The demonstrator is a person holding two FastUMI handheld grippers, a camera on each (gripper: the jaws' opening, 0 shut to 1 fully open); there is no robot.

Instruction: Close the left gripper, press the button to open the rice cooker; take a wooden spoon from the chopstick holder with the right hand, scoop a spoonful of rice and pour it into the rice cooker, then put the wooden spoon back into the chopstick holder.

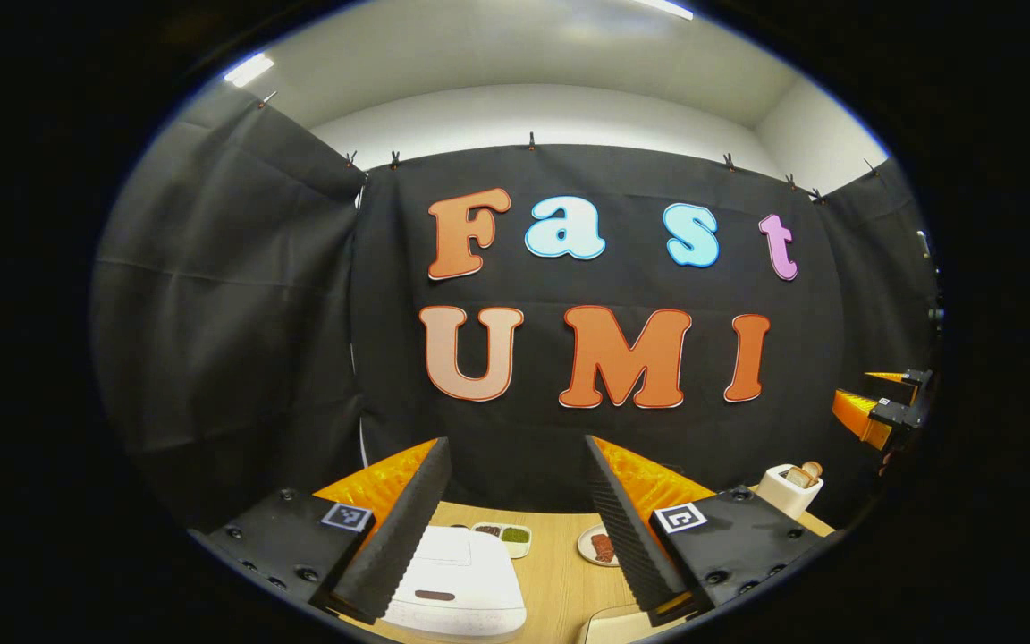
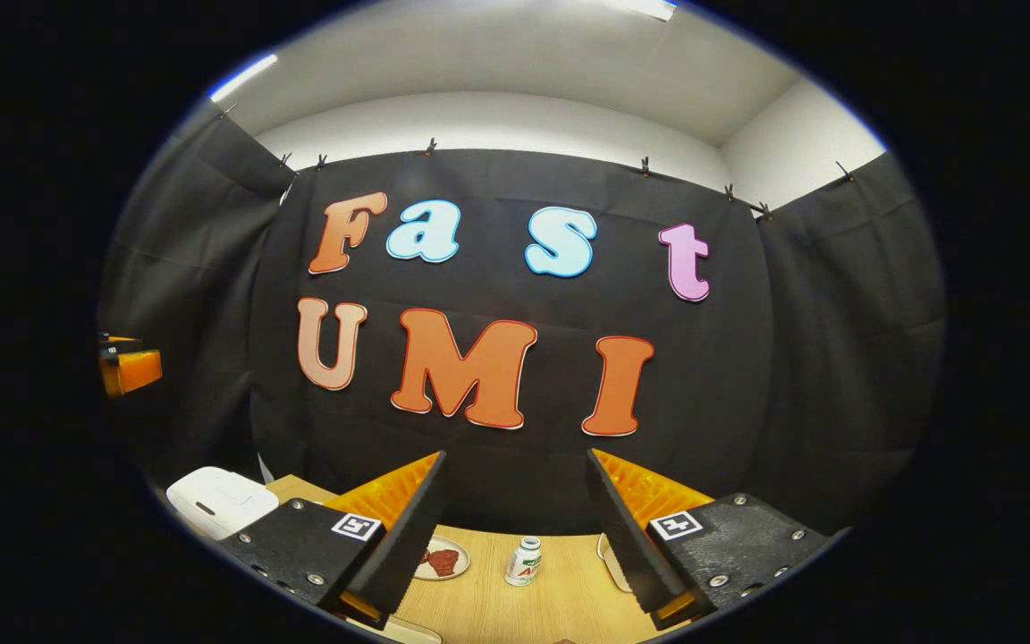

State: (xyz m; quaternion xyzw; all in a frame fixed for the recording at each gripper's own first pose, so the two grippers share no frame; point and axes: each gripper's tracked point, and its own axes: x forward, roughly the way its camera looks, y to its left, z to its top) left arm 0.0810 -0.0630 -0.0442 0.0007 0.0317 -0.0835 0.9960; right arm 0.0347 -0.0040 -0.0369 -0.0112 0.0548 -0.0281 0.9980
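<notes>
Two grippers, left gripper point(image 1: 515, 528) and right gripper point(image 2: 515, 528), hover with jaws spread wide and empty above a light wooden counter point(image 1: 560, 581), where the closed white rice cooker point(image 1: 457, 581) sits below the left one and a white holder point(image 1: 788, 487), seemingly with wooden utensils, stands far right.

left gripper point(image 1: 515, 528) hangs raised above the table, fingers spread wide, gripping nothing. right gripper point(image 2: 515, 537) sits level alongside it, fingers just as wide apart, nothing between them either.
</notes>
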